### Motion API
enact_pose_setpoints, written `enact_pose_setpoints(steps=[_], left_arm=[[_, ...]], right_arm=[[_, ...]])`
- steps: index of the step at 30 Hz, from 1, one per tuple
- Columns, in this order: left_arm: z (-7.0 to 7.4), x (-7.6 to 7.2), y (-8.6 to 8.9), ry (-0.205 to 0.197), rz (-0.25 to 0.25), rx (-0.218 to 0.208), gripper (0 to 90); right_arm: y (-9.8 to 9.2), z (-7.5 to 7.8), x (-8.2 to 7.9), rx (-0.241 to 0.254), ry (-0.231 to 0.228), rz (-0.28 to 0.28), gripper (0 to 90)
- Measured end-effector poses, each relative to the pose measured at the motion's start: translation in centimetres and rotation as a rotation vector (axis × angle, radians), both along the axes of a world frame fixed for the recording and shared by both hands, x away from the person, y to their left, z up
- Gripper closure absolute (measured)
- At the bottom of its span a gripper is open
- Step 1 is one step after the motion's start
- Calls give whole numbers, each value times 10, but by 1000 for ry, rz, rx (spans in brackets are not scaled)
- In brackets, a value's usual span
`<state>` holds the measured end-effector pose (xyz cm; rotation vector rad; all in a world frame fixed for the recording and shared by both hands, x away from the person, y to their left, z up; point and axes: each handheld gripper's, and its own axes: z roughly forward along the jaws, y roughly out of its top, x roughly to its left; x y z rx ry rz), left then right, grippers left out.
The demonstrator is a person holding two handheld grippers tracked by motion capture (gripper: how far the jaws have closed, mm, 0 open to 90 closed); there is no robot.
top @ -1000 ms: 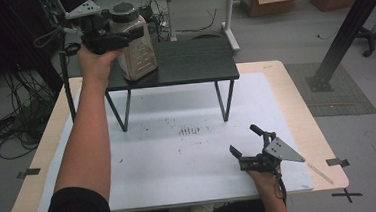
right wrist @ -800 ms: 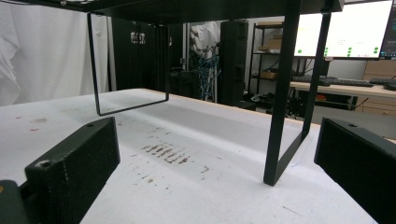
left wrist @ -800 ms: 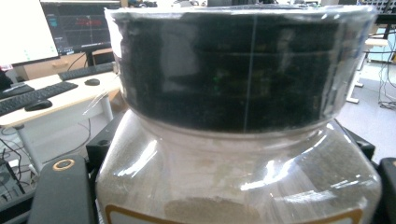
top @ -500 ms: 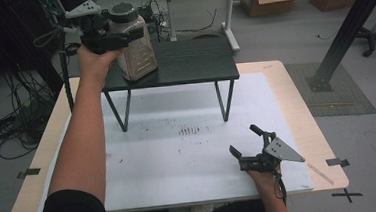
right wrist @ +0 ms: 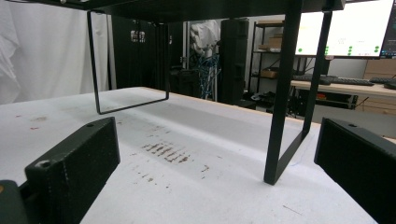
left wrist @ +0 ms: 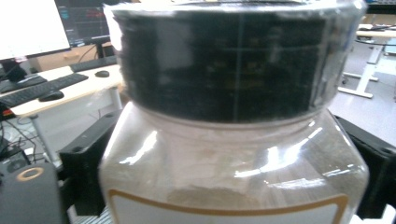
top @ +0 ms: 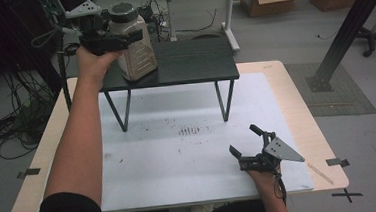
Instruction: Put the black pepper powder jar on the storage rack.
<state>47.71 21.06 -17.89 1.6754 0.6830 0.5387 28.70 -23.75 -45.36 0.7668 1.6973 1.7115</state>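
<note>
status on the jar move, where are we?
Done: the jar stands on the black shelf, near its left end. In hand: the left gripper is at the jar's neck; its jaws have just been opening and flank the jar. Left: draw that gripper clear. The right gripper rests open on the white table.
</note>
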Motion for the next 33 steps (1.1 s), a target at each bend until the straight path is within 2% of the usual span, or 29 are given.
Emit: enact_pose_setpoints(steps=[4,9,15,25,33], left_arm=[[0,0,4,14,14,-13,61],[-4,-4,8,9,50,-34,23],[-6,-8,14,40,53,-46,2],[0,-17,22,29,64,-57,2],[-1,-26,30,20,74,-76,2]], right_arm=[[0,0,0,-1,1,0,0],[0,0,0,-1,1,0,0],[0,0,0,0,1,-1,0],[0,0,0,1,-1,-2,0],[0,0,0,1,-2,-2,0]])
